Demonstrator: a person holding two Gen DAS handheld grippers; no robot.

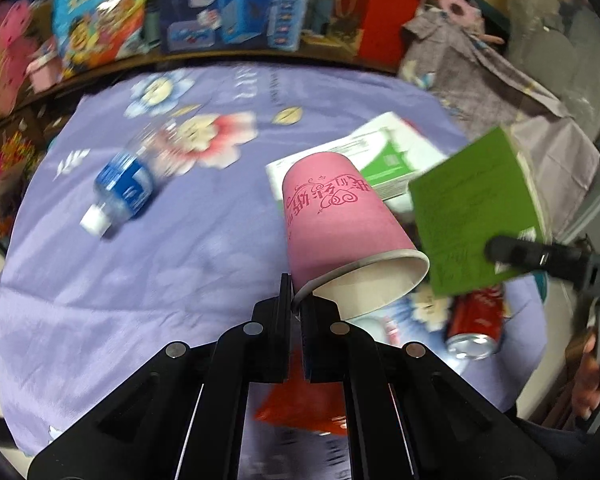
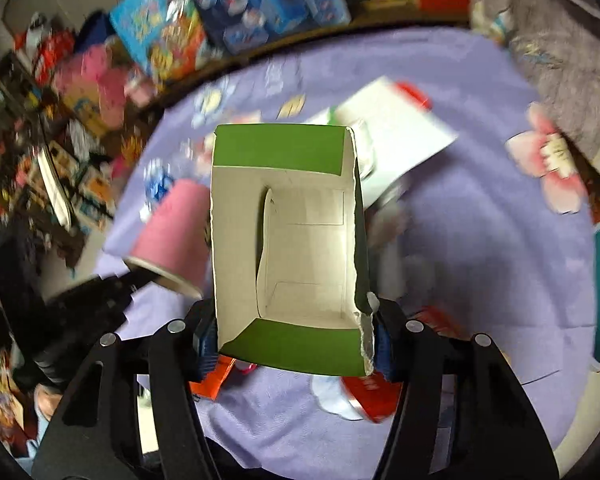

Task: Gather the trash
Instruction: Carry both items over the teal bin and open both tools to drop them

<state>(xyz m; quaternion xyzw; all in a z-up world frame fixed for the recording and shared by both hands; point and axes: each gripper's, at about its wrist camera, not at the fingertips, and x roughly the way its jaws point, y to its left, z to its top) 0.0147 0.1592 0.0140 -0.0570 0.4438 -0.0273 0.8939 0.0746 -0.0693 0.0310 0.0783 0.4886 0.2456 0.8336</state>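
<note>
Blurring bottle (image 1: pixel 124 184), half-hidden can (image 1: pixel 476 320)

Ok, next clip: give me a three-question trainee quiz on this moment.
1. True or false: the left gripper pinches the pink cup by its rim.
2. What is between the right gripper's jaws? A) can B) open green box C) bottle
3. Fill in: the bottle lies on the ___ cloth.

Key: 1 true. 2 B, the green box. 3 purple; the cloth also bears the red can.
</note>
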